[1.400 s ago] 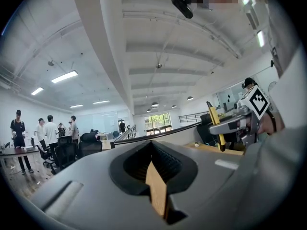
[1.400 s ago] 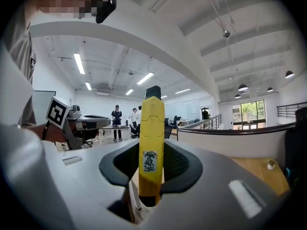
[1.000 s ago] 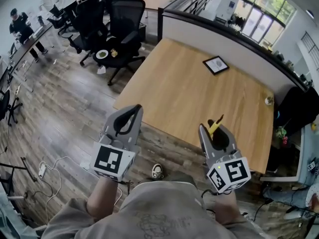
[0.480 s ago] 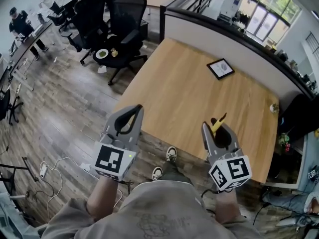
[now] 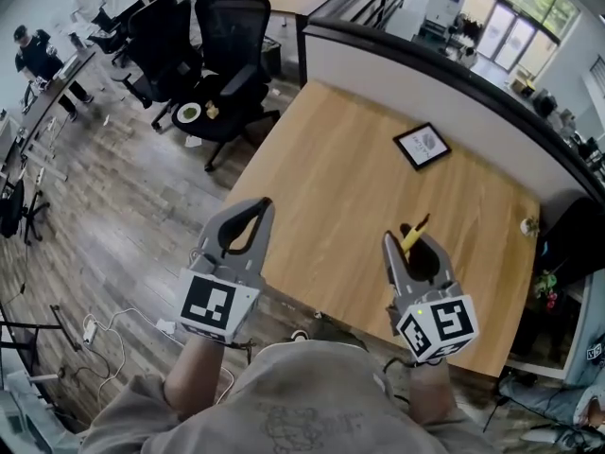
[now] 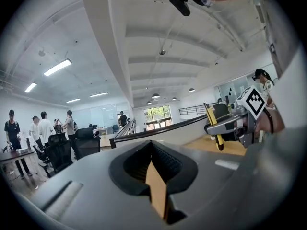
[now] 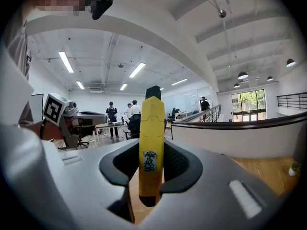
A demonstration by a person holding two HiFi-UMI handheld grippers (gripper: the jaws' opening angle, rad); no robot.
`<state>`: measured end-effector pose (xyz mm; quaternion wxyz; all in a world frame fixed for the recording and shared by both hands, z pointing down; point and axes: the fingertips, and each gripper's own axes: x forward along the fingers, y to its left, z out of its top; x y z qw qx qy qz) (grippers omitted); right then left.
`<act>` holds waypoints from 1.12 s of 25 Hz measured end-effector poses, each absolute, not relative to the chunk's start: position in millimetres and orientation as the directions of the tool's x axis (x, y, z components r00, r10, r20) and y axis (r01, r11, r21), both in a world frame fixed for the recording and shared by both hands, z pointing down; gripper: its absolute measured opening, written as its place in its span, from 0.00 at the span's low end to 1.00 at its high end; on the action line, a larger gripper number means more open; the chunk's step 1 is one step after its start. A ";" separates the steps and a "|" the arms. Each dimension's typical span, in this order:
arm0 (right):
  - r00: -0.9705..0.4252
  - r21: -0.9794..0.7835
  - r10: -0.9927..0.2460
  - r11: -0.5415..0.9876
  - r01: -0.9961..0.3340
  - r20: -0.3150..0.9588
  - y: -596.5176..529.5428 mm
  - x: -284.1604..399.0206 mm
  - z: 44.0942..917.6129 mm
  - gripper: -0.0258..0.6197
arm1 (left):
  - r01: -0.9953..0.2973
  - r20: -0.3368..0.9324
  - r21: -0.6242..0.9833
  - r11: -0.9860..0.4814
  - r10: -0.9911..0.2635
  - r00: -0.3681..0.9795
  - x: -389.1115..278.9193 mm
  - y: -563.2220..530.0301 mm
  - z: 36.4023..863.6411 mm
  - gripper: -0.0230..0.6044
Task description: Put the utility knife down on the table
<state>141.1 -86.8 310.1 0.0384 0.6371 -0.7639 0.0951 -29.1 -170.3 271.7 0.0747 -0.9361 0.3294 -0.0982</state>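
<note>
Though its tip is black, the utility knife [image 7: 151,143] is yellow.

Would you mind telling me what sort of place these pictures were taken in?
Most likely an open-plan office: black swivel chairs on wood flooring, a large wooden table beside a low partition, and people standing by desks.

Two tools [image 5: 257,208] [image 5: 408,246], one utility knife [image 7: 151,143], one table [image 5: 359,187], one framed picture [image 5: 422,146], perhaps three office chairs [image 5: 230,60].
</note>
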 end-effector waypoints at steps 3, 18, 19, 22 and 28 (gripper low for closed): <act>-0.195 -0.115 -0.964 0.177 -0.978 0.179 -106.2 160.9 315.1 0.23 | -0.615 0.176 -0.184 -0.767 -0.641 0.747 -9.1 -187.4 277.4 0.03; -0.191 -0.148 -0.956 0.161 -0.976 0.223 -145.2 209.4 339.9 0.23 | -0.588 0.237 -0.200 -0.784 -0.621 0.747 42.1 -227.2 291.8 0.03; -0.188 -0.150 -0.956 0.157 -0.976 0.225 -146.5 209.5 340.9 0.23 | -0.582 0.240 -0.198 -0.788 -0.615 0.751 43.3 -228.7 293.2 0.03; -0.174 -0.157 -0.957 0.140 -0.978 0.232 -149.3 208.9 344.1 0.23 | -0.560 0.245 -0.199 -0.804 -0.594 0.766 46.3 -233.5 297.3 0.03; -0.148 -0.143 -0.951 0.113 -0.983 0.272 -163.0 203.0 352.1 0.23 | -0.538 0.259 -0.178 -0.824 -0.566 0.782 40.1 -251.7 303.5 0.03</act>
